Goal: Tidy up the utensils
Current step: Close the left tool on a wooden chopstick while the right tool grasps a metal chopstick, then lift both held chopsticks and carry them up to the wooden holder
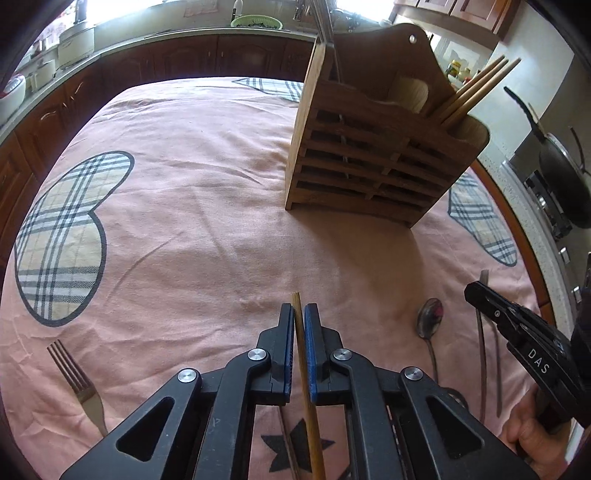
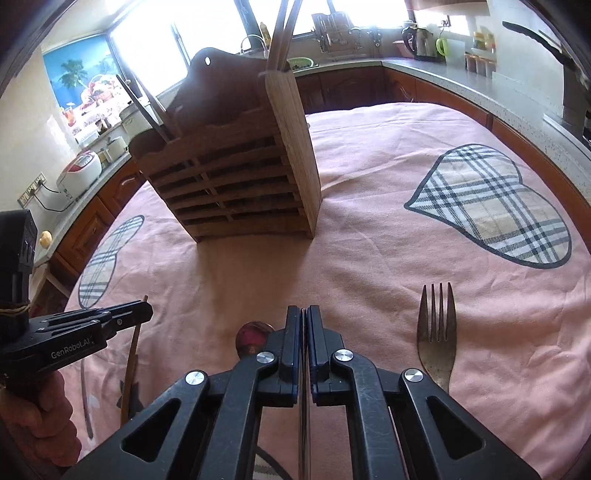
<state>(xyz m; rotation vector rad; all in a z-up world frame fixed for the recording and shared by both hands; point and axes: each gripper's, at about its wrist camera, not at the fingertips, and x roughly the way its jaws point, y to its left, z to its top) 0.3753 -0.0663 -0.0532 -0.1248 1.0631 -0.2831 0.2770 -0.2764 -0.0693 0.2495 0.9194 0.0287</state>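
A slatted wooden utensil holder stands on the pink cloth, also in the right wrist view. It holds wooden chopsticks and metal utensils. My left gripper is shut on a wooden chopstick low over the cloth, short of the holder. My right gripper is shut on a thin metal utensil; its kind is hidden. A spoon and thin metal sticks lie between the grippers. A fork lies left, and another fork lies right.
The pink tablecloth has plaid hearts and a dark star. Kitchen counters ring the table, with a rice cooker and a wok on a stove. Another wooden stick lies under my left gripper.
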